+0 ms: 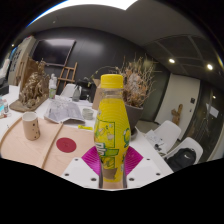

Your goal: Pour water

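Claw (112, 168) clamped on yellow bottle (111, 125), frame centre, low on body. Prob. light, stiff, slick plastic; grip mid-body better. Cup (31, 125) left on desk (45, 150).

yellow-capped bottle (112, 125): 1, upright between the fingers | gripper (112, 160): 1, with 2 pink pads (96, 158) | brown cup (31, 125): 1 | red disc (66, 145) on the table (40, 150): 1 | white chair (165, 135): 1 | wooden easel (66, 72): 1
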A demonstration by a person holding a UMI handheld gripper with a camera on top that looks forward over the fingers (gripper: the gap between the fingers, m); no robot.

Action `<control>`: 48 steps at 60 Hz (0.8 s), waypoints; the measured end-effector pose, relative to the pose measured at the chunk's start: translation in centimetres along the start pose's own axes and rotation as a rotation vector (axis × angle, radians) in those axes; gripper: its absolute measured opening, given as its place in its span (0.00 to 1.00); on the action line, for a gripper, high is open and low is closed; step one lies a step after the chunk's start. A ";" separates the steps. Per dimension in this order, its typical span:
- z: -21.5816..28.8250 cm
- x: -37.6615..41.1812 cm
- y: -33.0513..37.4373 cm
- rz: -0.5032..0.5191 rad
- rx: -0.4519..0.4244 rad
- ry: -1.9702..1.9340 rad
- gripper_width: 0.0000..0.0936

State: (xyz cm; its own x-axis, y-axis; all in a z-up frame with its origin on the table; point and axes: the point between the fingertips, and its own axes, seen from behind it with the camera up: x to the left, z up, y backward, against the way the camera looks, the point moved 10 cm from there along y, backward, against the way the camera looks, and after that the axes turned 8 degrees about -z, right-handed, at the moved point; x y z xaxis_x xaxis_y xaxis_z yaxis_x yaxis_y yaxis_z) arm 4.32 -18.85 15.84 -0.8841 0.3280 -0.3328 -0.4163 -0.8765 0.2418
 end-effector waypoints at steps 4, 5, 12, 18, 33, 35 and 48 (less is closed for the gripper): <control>3.0 0.8 -0.4 -0.046 -0.046 0.103 0.28; 3.7 0.8 -0.7 -0.056 -0.058 0.132 0.28; 8.3 4.3 -2.0 -0.124 -0.128 0.366 0.28; 11.2 7.8 -2.8 -0.172 -0.194 0.600 0.28; 12.9 16.3 -4.8 -0.254 -0.362 1.157 0.28; 12.8 17.0 -4.9 -0.263 -0.376 1.214 0.28; 11.3 20.4 -6.2 -0.261 -0.467 1.530 0.28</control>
State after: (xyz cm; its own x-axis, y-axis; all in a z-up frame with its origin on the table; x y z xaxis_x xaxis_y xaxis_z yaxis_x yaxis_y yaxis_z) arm -13.51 -2.71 17.84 0.3431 0.0886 -0.9351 -0.1636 -0.9747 -0.1524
